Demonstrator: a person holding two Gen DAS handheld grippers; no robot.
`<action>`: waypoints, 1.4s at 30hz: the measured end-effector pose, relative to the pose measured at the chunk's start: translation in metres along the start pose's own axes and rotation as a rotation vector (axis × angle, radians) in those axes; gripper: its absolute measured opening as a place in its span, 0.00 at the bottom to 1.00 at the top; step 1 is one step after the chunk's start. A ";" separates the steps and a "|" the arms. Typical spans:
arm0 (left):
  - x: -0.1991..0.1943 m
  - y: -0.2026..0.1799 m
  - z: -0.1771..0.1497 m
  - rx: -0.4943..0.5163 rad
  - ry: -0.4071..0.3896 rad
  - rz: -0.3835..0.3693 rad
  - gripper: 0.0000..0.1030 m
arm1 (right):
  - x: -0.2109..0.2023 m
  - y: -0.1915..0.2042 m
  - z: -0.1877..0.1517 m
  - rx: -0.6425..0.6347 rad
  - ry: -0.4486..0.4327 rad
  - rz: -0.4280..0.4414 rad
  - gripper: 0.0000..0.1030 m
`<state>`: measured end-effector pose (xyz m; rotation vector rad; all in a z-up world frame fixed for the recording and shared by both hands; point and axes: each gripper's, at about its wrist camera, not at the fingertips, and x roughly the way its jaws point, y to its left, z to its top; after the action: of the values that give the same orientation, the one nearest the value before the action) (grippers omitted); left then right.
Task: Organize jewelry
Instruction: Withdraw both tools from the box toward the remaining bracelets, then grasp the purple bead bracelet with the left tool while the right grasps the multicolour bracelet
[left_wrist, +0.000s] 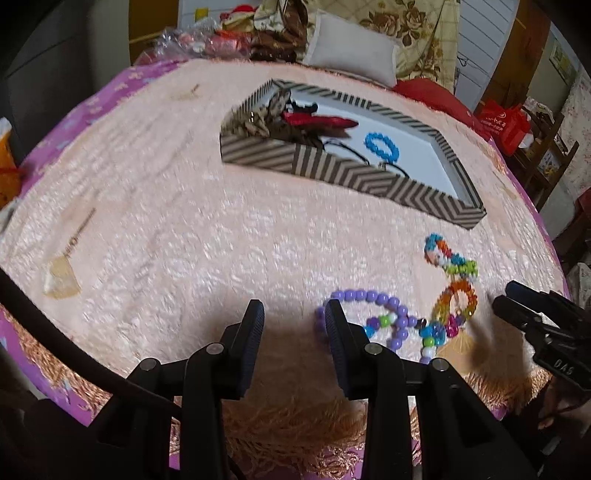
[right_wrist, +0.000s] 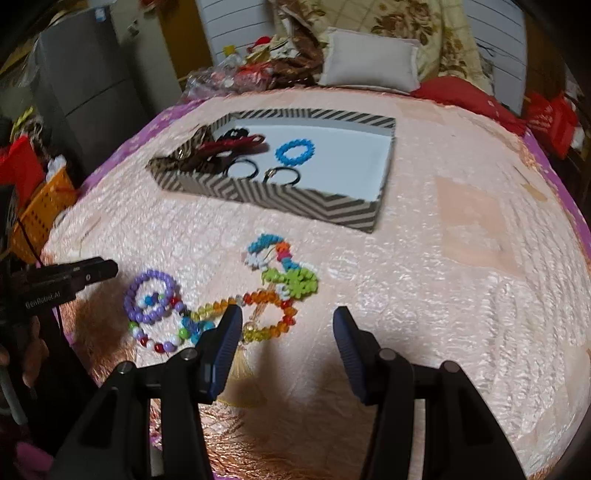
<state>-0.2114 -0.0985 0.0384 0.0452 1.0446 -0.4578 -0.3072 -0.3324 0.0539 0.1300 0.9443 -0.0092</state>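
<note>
A chevron-striped box (left_wrist: 332, 171) (right_wrist: 280, 199) at the back of the pink cloth holds a blue bracelet (left_wrist: 382, 146) (right_wrist: 295, 149), black rings (right_wrist: 242, 170) and a red piece (left_wrist: 317, 120). In front of it lie a purple bead bracelet (left_wrist: 365, 295) (right_wrist: 151, 295), an orange-yellow bead bracelet (left_wrist: 456, 301) (right_wrist: 266, 295) and a blue-green-white one (left_wrist: 448, 258) (right_wrist: 291, 277). My left gripper (left_wrist: 293, 314) (right_wrist: 96, 269) is open and empty, its right finger just over the purple bracelet's left end. My right gripper (right_wrist: 288, 321) (left_wrist: 517, 306) is open above the orange bracelet, not touching it.
A string of mixed beads (right_wrist: 162, 343) and a yellow tassel (right_wrist: 242, 365) lie by the bracelets. The cloth's fringed front edge (left_wrist: 295, 424) is just below the grippers. A white pillow (right_wrist: 369, 61), red bags (left_wrist: 506, 125) and an orange basket (right_wrist: 40, 210) ring the table.
</note>
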 end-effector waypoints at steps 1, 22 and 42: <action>0.002 0.000 -0.001 -0.002 0.012 -0.008 0.22 | 0.002 0.002 0.000 -0.011 0.005 -0.008 0.52; 0.024 -0.010 0.000 0.042 0.058 -0.024 0.23 | 0.054 -0.014 0.039 0.030 0.050 0.014 0.31; 0.016 -0.016 0.023 0.090 0.031 -0.125 0.00 | 0.023 0.001 0.051 -0.120 -0.024 0.006 0.17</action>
<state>-0.1922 -0.1248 0.0391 0.0674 1.0612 -0.6187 -0.2524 -0.3362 0.0646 0.0214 0.9183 0.0512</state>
